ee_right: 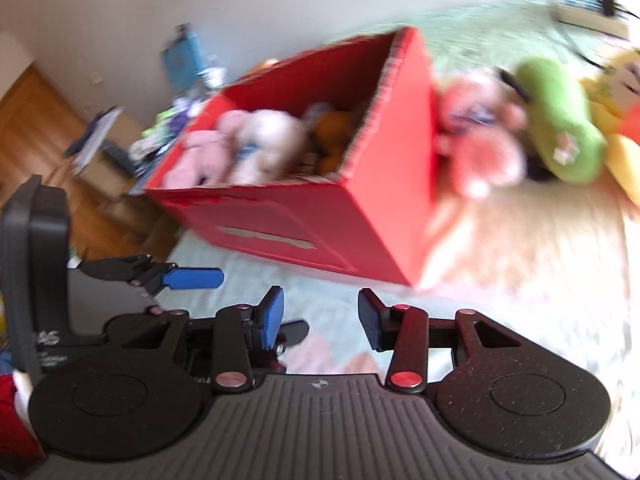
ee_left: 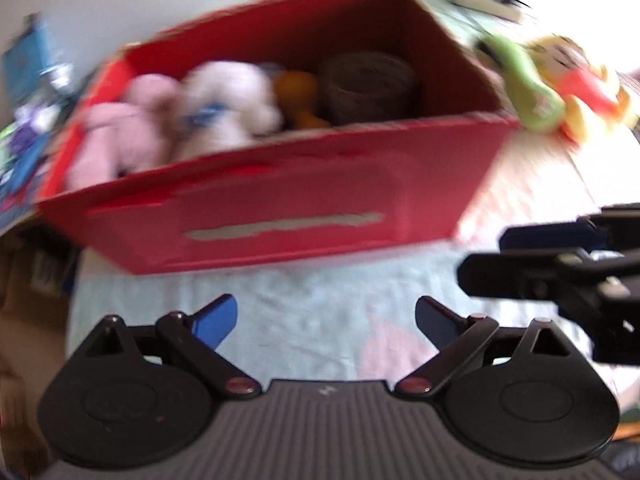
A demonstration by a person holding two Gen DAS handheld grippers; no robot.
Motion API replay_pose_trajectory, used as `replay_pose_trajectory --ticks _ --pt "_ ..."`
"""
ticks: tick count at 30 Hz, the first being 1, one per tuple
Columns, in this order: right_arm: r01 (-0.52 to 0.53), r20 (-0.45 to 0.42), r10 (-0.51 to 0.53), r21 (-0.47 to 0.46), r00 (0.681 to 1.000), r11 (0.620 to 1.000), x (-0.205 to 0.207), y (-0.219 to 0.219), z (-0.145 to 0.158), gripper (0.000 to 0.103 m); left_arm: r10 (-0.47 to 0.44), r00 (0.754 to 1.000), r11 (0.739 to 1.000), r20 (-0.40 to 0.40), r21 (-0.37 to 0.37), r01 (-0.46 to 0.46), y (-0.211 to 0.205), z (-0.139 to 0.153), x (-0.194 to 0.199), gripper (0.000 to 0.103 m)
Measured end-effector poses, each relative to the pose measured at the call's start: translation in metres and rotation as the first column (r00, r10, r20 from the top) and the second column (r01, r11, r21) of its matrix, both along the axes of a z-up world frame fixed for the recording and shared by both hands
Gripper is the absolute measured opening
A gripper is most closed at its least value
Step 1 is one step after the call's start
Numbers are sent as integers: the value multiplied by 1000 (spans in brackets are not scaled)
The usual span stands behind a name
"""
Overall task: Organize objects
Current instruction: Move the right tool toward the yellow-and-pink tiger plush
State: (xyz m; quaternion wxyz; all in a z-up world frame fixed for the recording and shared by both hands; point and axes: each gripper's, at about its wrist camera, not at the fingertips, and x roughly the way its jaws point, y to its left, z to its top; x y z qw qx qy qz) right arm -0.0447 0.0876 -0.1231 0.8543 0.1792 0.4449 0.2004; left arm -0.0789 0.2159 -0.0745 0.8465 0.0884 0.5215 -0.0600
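A red cardboard box (ee_left: 280, 200) fills the middle of the left wrist view, sitting on a pale patterned bedcover (ee_left: 304, 320); its open top shows a pink soft toy (ee_left: 120, 140) at the left end, a white soft toy (ee_left: 228, 100) beside it, something orange (ee_left: 296, 96) and a dark round container (ee_left: 368, 84) toward the right end. In the lower middle of that view the left gripper (ee_left: 326, 320) has its blue-padded fingers spread wide apart with only bedcover between them. At the right edge the right gripper (ee_left: 560, 264) reaches in sideways, black and blurred. Outside the box, at the upper right, a green soft toy (ee_left: 524, 80) lies against a yellow soft toy (ee_left: 580, 76). In the right wrist view the box stands at centre seen from its corner, and a pink-red soft toy (ee_right: 480, 140) rests touching its right wall, with the green toy just beyond. The right gripper's fingers (ee_right: 370, 320) stand apart, empty, low in the frame; the left gripper's blue fingertip (ee_right: 192, 278) shows at the lower left. A clutter of papers and a blue package (ee_right: 184, 60) sits at the upper left beside a wooden floor (ee_right: 40, 132). A grey strip of tape (ee_left: 284, 224) crosses the box front; no writing on it can be read through the blur.
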Motion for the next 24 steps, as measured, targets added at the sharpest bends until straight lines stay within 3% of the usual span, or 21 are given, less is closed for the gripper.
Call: replay_pose_trajectory --ticks 6,12,14,20,24 --pt "186 -44 -188 -43 981 982 -25 -16 -10 46 -226 973 973 -55 -54 223 -33 -21 0 96" --pt "357 -45 -366 -132 930 925 -54 -45 0 46 -403 908 910 -112 -157 384 -74 -28 2 99" --pt "418 -47 -429 -150 902 896 -60 -60 5 46 -458 883 883 -98 -159 441 -91 -25 -2 100" --pt "534 -78 -544 -119 835 837 -72 -115 9 46 -560 828 823 -31 -139 552 -140 -10 -4 102" --pt "556 -89 -562 -79 822 827 -67 -146 8 46 -555 832 824 -10 -145 548 -170 -4 10 102"
